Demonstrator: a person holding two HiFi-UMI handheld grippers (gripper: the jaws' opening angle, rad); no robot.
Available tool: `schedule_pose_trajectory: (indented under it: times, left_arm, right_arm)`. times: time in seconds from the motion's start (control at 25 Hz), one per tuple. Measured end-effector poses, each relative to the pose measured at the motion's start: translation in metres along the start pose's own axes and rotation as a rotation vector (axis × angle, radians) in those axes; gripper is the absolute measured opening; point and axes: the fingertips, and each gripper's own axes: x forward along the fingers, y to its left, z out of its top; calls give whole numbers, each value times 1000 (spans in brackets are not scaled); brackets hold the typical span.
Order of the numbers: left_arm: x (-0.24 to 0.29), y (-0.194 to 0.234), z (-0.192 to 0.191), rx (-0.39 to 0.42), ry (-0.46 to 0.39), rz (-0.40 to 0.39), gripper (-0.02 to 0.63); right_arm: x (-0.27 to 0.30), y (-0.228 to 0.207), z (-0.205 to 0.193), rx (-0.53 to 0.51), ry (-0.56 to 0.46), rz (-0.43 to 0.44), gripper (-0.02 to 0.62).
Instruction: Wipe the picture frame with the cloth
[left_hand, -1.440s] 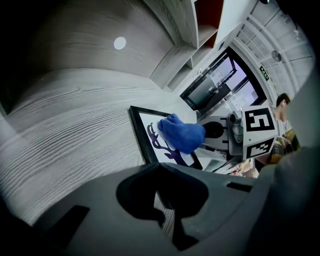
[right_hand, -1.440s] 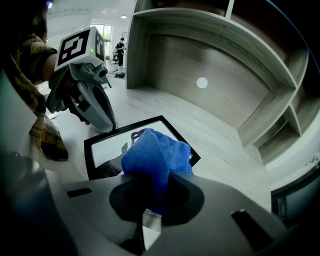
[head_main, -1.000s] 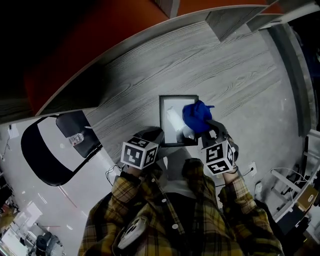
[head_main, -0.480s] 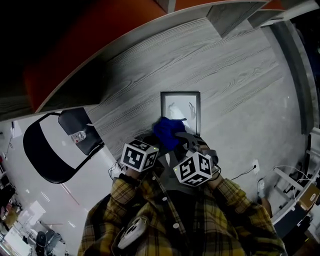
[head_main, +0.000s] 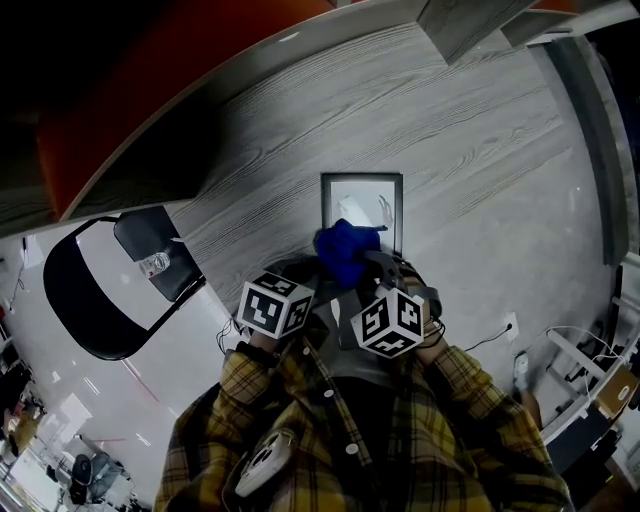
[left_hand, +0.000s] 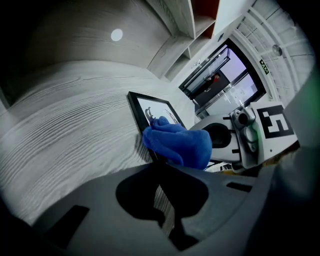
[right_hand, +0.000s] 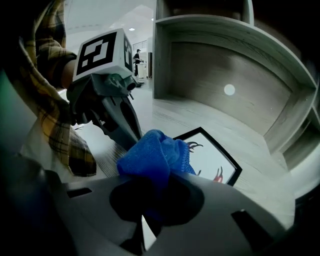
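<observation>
A black picture frame (head_main: 362, 205) with a white print lies flat on the grey wood-grain table (head_main: 450, 130). My right gripper (head_main: 362, 262) is shut on a bunched blue cloth (head_main: 345, 248), which rests on the frame's near-left part. In the right gripper view the blue cloth (right_hand: 155, 157) bulges out of the jaws over the frame (right_hand: 216, 161). My left gripper (head_main: 305, 277) sits at the frame's near-left corner. In the left gripper view the frame's dark edge (left_hand: 150, 147) runs in between the shut jaws of the left gripper (left_hand: 162, 175), with the cloth (left_hand: 177, 142) just beyond.
A black chair (head_main: 100, 300) stands on the white floor to the left of the table. An open wooden shelf compartment (right_hand: 225, 75) rises behind the frame. Cables (head_main: 500, 335) lie on the floor at the right.
My right gripper has carried the cloth from the frame's right side across to its near-left part, then a little further onto the picture. The left gripper has stayed at the corner.
</observation>
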Motion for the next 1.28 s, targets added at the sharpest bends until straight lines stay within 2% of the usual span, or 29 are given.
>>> schedule_pose_trajectory:
  times: [0.28,0.68,0.84,0.92,1.04,1.16,1.28]
  left_arm:
    - [1,1,-1,2,9,10,5]
    - [1,0,-1,20,21,17,5]
    - [1,1,0,22,22,14,5]
    - [1,2,1,20,22,16,5]
    - [-9,6,9,15,1,14,4]
    - [-31,4,34,-41,-100,-31,5]
    - [-60,-2,76,-62,-236,-67,5]
  right_arm:
    - [-21,-24,-41,58,61,-71,34]
    - [-50,-50,-79,243,73,-151,34]
    - [-49,-57,-88,290,78,-158,34]
    - [-52,-60,-80,321,36,-153,34]
    - [-67,-65,-54,404,-81,-134,34]
    - [-91,-75,-24,459,-191,-140,34]
    - [-117,-90,8,430,-273,-179,34]
